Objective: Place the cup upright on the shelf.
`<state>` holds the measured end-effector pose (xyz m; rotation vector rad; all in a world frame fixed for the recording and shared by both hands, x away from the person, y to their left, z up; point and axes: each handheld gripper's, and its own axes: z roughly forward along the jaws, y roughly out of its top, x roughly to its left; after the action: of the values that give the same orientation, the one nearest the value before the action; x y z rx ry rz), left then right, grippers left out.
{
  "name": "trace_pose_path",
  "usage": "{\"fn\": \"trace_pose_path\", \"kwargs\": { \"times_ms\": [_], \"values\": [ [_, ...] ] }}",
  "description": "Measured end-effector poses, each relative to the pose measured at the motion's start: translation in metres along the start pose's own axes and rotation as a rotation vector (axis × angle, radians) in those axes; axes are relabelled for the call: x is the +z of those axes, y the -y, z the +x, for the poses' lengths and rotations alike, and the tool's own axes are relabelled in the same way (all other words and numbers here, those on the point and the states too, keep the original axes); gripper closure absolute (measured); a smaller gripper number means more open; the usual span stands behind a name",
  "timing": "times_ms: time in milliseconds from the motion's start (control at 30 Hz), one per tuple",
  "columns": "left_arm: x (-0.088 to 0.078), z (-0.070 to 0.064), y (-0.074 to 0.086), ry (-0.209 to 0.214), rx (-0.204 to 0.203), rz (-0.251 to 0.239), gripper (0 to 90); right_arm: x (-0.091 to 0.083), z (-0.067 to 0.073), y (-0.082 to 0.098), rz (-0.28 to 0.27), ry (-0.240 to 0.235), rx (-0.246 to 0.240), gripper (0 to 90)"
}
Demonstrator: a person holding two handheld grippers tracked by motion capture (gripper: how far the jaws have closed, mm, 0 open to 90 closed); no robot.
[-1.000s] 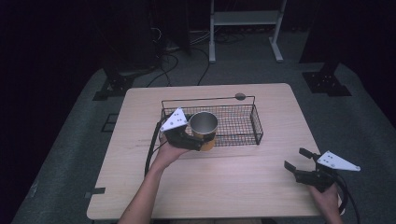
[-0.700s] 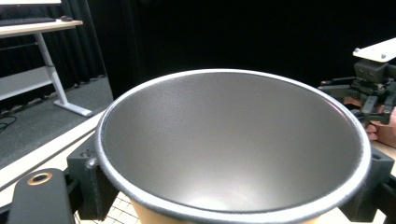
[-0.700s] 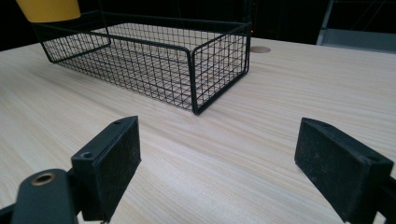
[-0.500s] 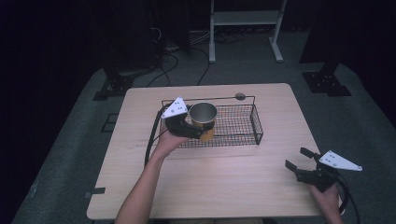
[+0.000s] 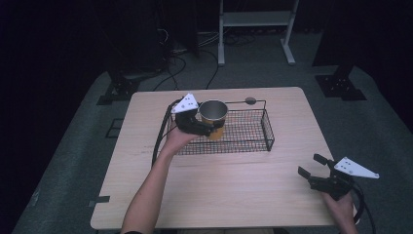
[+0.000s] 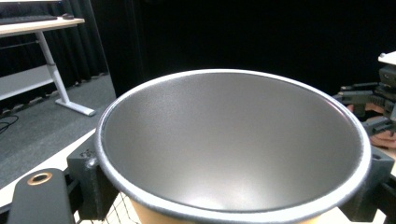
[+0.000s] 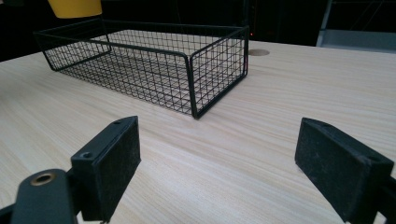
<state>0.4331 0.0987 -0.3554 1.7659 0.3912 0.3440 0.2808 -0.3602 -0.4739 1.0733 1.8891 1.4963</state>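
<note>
The left tool (image 5: 207,127) carries the cup (image 5: 213,114) farther from the person: a second ago it hung over the basket's (image 5: 253,127) near left edge, now it sits higher in the high view, over the far left part of the basket. The cup's rim now reaches up near the basket's far rail. The forearm stretches out longer across the desk (image 5: 234,190). The right tool (image 5: 312,171) drifts only slightly, a touch nearer the desk's near right corner.
</note>
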Motion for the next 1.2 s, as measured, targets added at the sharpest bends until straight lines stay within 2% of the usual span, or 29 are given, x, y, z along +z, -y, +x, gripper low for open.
{"fn": "trace_pose_path", "kwargs": {
  "times_ms": [67, 300, 400, 500, 767, 900, 1000, 1033, 1133, 1200],
  "values": [
    [0.003, 0.003, 0.001, -0.004, 0.001, 0.000, 12.4, 0.000, 0.000, 0.000, 0.001, -0.001, 0.000, 13.2],
    [0.013, 0.014, 0.002, -0.020, 0.002, 0.045, 12.4, 0.000, 0.000, 0.000, -0.003, -0.004, 0.006, 13.3],
    [0.015, 0.015, 0.002, -0.020, 0.003, 0.040, 12.4, 0.000, 0.000, 0.000, 0.001, -0.006, 0.001, 13.3],
    [0.020, 0.019, 0.002, -0.017, -0.021, 0.034, 12.4, 0.000, 0.001, 0.000, 0.002, -0.009, -0.001, 13.3],
    [0.030, 0.026, 0.001, -0.016, -0.027, 0.042, 12.4, 0.001, 0.001, 0.000, 0.008, -0.015, 0.000, 13.3],
    [0.036, 0.032, 0.004, -0.013, -0.031, 0.073, 12.3, 0.000, 0.000, 0.000, 0.007, -0.016, 0.000, 13.3],
    [0.038, 0.033, 0.006, -0.007, -0.042, 0.069, 12.3, 0.001, 0.000, 0.000, 0.010, -0.019, -0.002, 13.3],
    [0.040, 0.034, 0.008, 0.004, -0.047, 0.073, 12.3, 0.001, 0.001, 0.000, 0.012, -0.017, -0.005, 13.5],
    [0.043, 0.035, 0.011, 0.001, -0.036, 0.089, 12.3, 0.001, 0.001, 0.000, 0.010, -0.018, -0.003, 13.4],
    [0.044, 0.037, 0.014, 0.006, -0.048, 0.093, 12.3, 0.001, 0.001, 0.000, 0.011, -0.018, -0.003, 13.4]
  ]
}}
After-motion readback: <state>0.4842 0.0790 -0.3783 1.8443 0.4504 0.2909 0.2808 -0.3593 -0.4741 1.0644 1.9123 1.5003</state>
